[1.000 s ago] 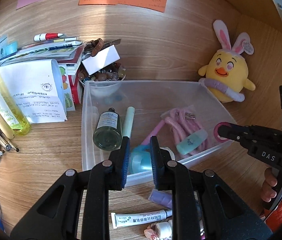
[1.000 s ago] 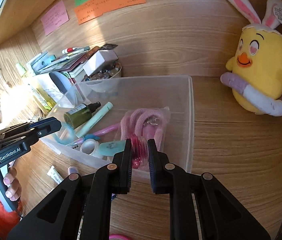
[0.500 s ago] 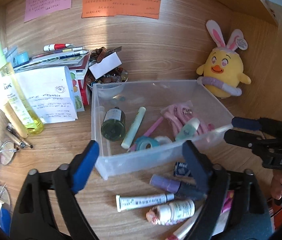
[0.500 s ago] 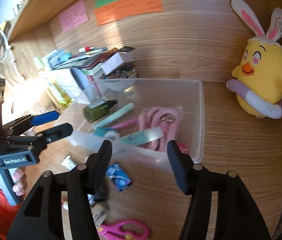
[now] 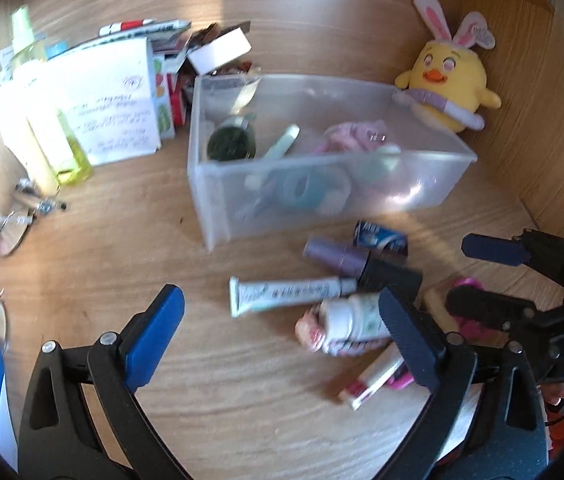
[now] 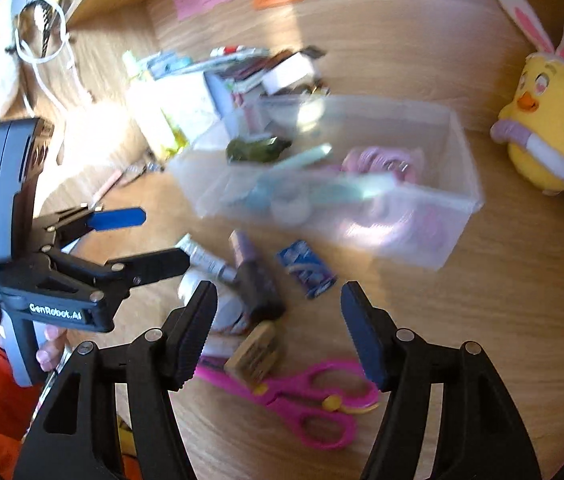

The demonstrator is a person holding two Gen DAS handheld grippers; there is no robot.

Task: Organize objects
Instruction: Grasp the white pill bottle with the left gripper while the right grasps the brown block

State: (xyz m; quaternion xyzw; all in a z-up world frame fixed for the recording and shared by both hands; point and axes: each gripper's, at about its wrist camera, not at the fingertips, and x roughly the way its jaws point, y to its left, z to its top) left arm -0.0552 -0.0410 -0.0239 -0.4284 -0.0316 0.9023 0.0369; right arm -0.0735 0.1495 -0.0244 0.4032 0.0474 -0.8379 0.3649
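We read the white tube (image 5: pixel 287 293) as the next pick: it lies flat on the tabletop (image 5: pixel 130 240), just near of the clear bin (image 5: pixel 218 216) and between our left tongs (image 5: pixel 282 322) and the bin. Likely light, soft-walled and slick; squeeze mid-body and it may dent or squirt, so we'd grip near the stiffer cap end or across the crimp. Its long axis runs left–right in the left wrist view, crimped end left, cap right, almost touching the purple bottle (image 5: pixel 336 257).

Around it:
- small white pill bottle (image 5: pixel 352 317) just near-right, rigid, round, may roll
- blue packet (image 5: pixel 380 236) by the bin wall
- pink scissors (image 6: pixel 306 392) nearest us, handles right in the right wrist view
- wooden-looking block (image 6: pixel 256 350) on the scissor blades

Bin already holds a green bottle (image 5: pixel 231 143), tape rolls, a pale stick and a pink cord.

Left tongs have just been opening, now wide, nothing between them. Right tongs (image 6: pixel 280 330) have also just been opening, about half spread, empty, hovering over the scissors and block.

Yellow chick plush (image 5: pixel 448 84) sits far right, apart from the bin.
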